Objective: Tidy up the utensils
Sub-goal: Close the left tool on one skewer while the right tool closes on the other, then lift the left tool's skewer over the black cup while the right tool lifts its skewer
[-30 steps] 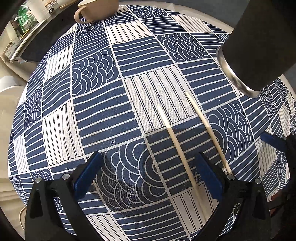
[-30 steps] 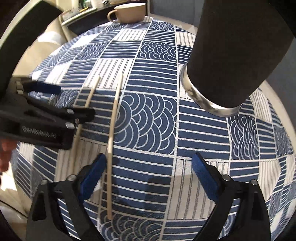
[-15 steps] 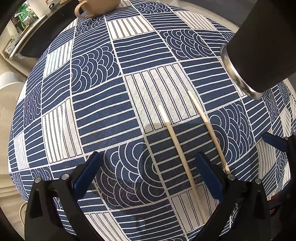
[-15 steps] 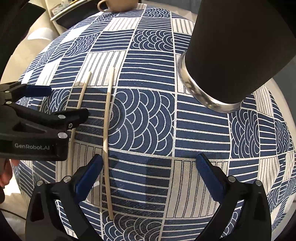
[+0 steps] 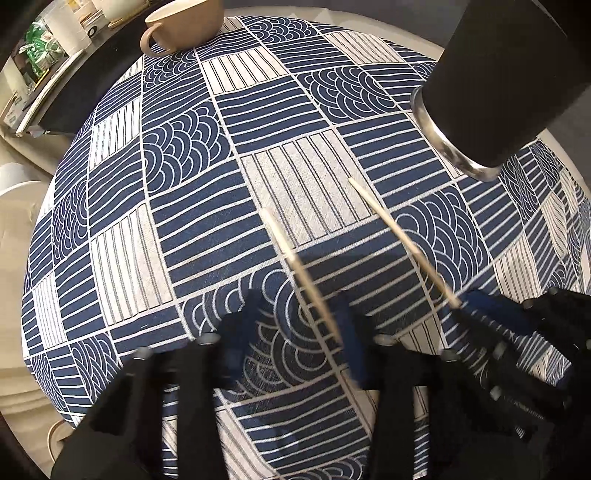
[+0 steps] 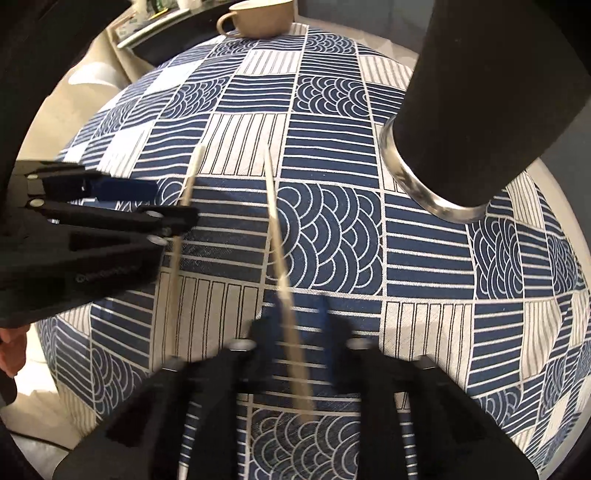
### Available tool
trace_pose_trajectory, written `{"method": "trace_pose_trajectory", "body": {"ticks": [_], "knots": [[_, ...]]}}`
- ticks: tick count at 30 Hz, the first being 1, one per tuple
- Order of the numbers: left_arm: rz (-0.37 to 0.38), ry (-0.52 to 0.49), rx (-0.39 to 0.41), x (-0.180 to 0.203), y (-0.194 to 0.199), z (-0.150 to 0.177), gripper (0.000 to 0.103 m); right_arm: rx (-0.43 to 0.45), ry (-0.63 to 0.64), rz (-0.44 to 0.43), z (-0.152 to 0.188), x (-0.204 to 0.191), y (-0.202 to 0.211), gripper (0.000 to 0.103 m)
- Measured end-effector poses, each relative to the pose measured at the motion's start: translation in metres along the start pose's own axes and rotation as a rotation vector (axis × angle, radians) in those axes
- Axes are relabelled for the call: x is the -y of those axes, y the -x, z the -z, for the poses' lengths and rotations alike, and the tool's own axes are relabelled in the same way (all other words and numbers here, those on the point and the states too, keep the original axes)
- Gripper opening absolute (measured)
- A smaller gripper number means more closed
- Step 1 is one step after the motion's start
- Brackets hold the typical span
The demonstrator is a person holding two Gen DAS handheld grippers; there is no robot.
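Two thin pale wooden chopsticks lay side by side but apart on a round surface (image 5: 122, 206) covered with a blue-and-white patterned cloth, both just beside a tall black cylindrical holder with a silver base rim (image 5: 491, 85).

The left gripper (image 5: 295, 332) pointed steeply down over the chopstick farther from the holder (image 5: 295, 258); its jaws were closing with the stick between them, though motion blur hid whether the pads pressed it yet. The right gripper (image 6: 291, 328) had its jaws pinched shut on the chopstick nearer the holder (image 6: 277, 229).

The step in hand appeared to be grasping one chopstick per gripper. The next move would likely call for lifting each stick, tipping it upright, and lowering it into the holder's mouth, which was out of view.

A beige ceramic cup (image 5: 184, 22) stood well beyond the holder, at the far edge.
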State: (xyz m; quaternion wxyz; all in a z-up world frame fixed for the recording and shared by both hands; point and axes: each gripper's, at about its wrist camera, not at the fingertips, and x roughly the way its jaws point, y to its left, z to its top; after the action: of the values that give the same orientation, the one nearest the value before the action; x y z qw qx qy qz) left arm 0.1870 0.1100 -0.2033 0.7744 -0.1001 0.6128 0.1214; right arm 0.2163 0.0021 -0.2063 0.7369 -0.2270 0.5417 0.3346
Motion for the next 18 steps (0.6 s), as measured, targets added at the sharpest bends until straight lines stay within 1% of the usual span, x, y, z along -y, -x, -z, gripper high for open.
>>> {"method": "trace_pose_trajectory", "body": {"ticks": [1,2,3,5,9,12,15,18], "knots": [[0.006,0.005,-0.003,-0.003,0.001,0.001,0.015,0.004,-0.011,-0.006,0.001,0.000,0.000,0.006],[0.028,0.024,-0.014,-0.008,0.001,0.001,0.008,0.006,-0.024,-0.013,0.002,0.001,0.001,0.005],[0.046,0.037,-0.022,-0.012,0.002,0.001,0.005,0.005,-0.036,-0.022,0.004,-0.001,0.002,0.005],[0.090,0.058,-0.035,-0.020,0.003,0.003,0.005,0.000,-0.053,-0.056,0.008,-0.001,0.003,0.005],[0.105,0.052,-0.049,-0.027,0.006,0.010,0.005,-0.008,-0.099,-0.119,0.018,0.002,0.007,0.005],[0.141,0.074,-0.064,-0.034,0.009,0.020,0.005,0.000,-0.156,-0.179,0.030,0.007,0.014,0.005],[0.148,0.081,-0.053,-0.040,0.017,0.025,0.005,0.015,-0.194,-0.196,0.035,0.011,0.022,0.005],[0.152,0.078,-0.030,-0.046,0.031,0.029,0.005,0.050,-0.226,-0.203,0.042,0.018,0.038,0.005]]}}
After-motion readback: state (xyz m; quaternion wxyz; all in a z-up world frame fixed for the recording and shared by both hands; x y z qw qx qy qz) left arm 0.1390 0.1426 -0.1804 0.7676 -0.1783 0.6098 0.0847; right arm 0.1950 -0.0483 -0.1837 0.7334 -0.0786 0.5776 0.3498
